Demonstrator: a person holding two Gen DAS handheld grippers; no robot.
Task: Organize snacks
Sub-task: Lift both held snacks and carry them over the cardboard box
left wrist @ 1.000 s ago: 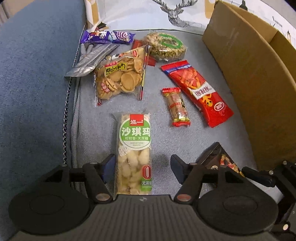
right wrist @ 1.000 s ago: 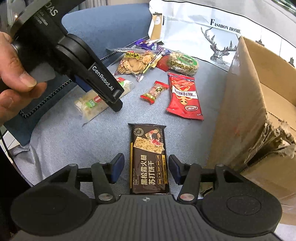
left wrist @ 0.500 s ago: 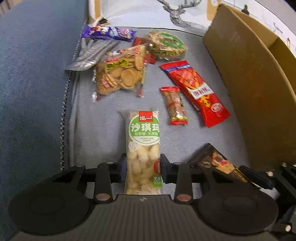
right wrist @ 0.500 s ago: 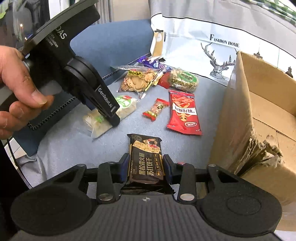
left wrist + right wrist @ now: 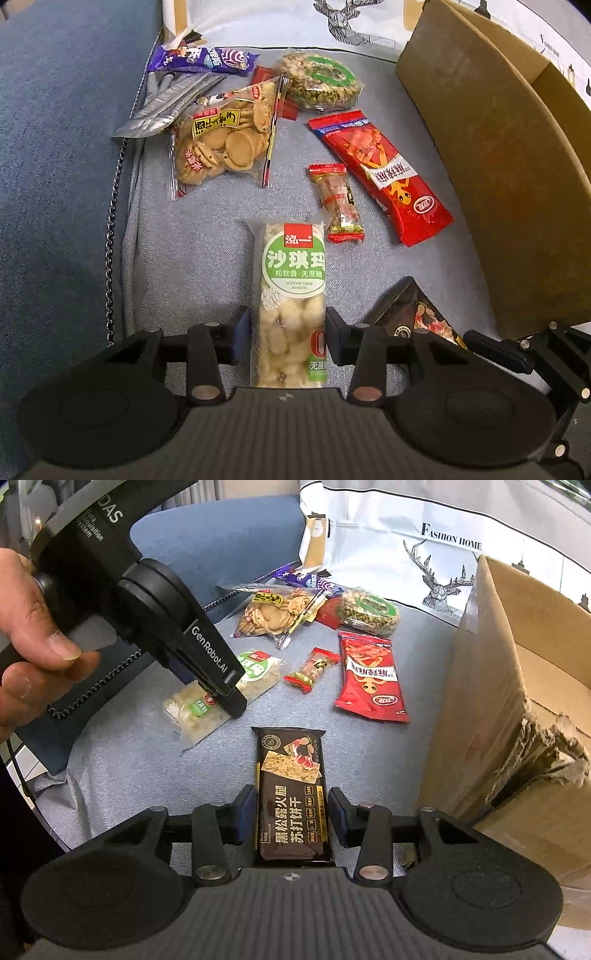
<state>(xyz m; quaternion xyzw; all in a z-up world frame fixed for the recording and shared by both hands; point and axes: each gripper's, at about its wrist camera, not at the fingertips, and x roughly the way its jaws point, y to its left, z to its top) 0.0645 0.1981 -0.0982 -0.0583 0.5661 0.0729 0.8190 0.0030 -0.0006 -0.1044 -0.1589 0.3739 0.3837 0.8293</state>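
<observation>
My left gripper (image 5: 288,338) is shut on the near end of a clear green-labelled sachima pack (image 5: 293,280), which lies lengthwise on the grey cushion; the pack also shows in the right wrist view (image 5: 255,672). My right gripper (image 5: 291,818) is shut on the near end of a dark cracker pack (image 5: 290,786), whose corner shows in the left wrist view (image 5: 417,314). The left gripper body (image 5: 177,635), held by a hand, shows at the upper left of the right wrist view.
An open cardboard box (image 5: 517,686) stands at the right (image 5: 491,158). Loose snacks lie beyond: a red pack (image 5: 380,173), a small red candy (image 5: 338,201), a biscuit bag (image 5: 225,136), a green-ring nut pack (image 5: 321,81), a purple bar (image 5: 203,61).
Both grippers went from open, straddling their packs, to shut on them. Both packs have shifted a little with the grippers.
</observation>
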